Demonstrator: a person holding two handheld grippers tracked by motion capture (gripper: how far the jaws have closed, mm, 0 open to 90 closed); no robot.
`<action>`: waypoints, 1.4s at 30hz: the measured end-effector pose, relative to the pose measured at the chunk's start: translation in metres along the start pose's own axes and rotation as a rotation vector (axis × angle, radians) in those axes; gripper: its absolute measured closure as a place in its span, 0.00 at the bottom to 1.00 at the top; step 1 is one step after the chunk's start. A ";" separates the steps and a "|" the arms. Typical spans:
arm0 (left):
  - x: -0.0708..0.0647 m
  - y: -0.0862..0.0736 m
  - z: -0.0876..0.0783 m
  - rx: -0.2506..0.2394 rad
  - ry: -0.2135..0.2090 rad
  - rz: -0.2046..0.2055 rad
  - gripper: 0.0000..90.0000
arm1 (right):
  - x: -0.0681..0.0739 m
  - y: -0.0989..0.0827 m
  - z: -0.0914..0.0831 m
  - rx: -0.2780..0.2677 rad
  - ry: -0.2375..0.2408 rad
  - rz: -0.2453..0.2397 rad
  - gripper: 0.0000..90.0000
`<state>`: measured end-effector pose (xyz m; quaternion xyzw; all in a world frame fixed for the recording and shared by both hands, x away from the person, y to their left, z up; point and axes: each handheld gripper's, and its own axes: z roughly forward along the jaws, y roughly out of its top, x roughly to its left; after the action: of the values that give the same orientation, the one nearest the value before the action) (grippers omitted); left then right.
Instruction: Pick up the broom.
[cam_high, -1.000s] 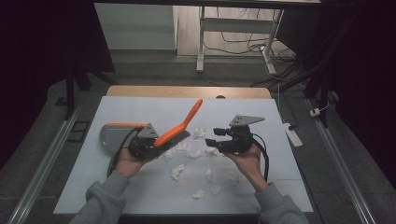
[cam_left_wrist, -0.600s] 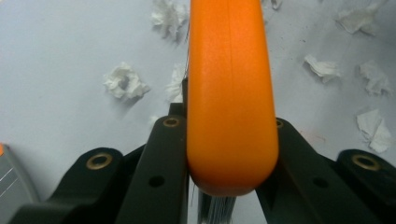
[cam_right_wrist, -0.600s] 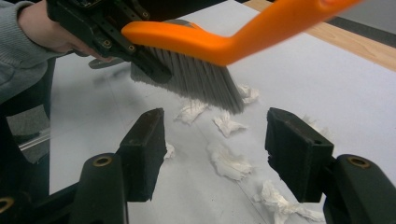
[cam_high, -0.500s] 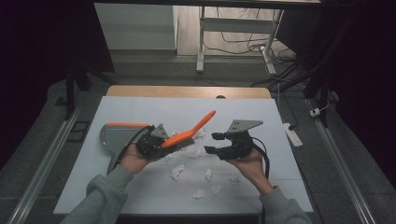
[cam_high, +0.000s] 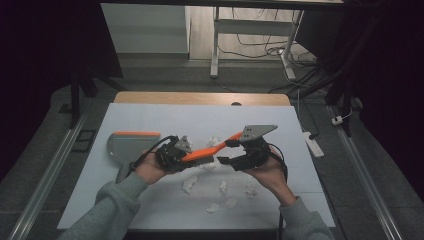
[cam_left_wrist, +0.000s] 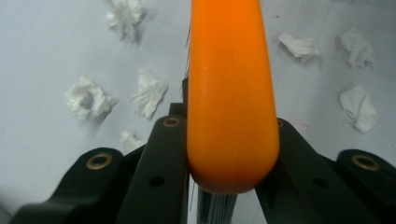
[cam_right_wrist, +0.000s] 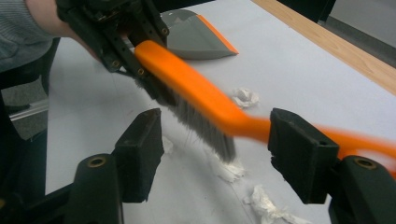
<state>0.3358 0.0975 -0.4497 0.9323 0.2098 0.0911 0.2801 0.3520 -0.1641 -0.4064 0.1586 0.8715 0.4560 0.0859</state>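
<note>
The left hand-held gripper (cam_high: 172, 156) is clamped on the head end of an orange plastic hand brush with grey bristles (cam_high: 207, 150), its black jaws pressed against both sides of the brush's rounded orange end (cam_left_wrist: 231, 116) in the left gripper view. The brush is held above the white-covered surface (cam_high: 165, 117), slanting up toward the far right, bristles facing down.

The right hand-held gripper (cam_high: 231, 151) hangs just beside the brush with its jaws spread wide. In the right gripper view the brush's narrow orange handle (cam_right_wrist: 252, 127) passes between the two black jaws without touching either pad; the bristles (cam_right_wrist: 205, 128) hang in the gap between them. The same view shows the left hand-held gripper (cam_right_wrist: 126, 35) farther off, gripping the brush's thick end.

A grey plastic dustpan with an orange front edge (cam_high: 131, 144) lies flat on the left part of the surface, near the left hand (cam_high: 150, 169) and apart from the brush.

Crumpled white paper scraps (cam_high: 190, 184) are scattered on the surface below and around both hand-held grippers; several more show in the left gripper view (cam_left_wrist: 149, 91). One scrap lies beyond the brush (cam_high: 215, 141), toward the far side.

The right hand (cam_high: 267, 172) holds its gripper from below, a black cable trailing toward the near edge.
</note>
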 end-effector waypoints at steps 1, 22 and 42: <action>0.000 0.000 0.000 0.000 0.000 0.000 0.89 | 0.000 0.000 0.000 0.000 0.000 0.000 0.38; -0.016 0.013 0.008 0.074 -0.090 0.139 0.88 | 0.004 -0.003 0.041 0.322 0.105 -0.148 0.42; -0.018 0.012 0.005 0.044 -0.161 0.179 0.85 | 0.021 -0.010 0.044 0.382 0.127 -0.316 0.75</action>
<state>0.3256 0.0780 -0.4479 0.9575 0.1045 0.0359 0.2663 0.3436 -0.1277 -0.4397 0.0048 0.9594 0.2733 0.0695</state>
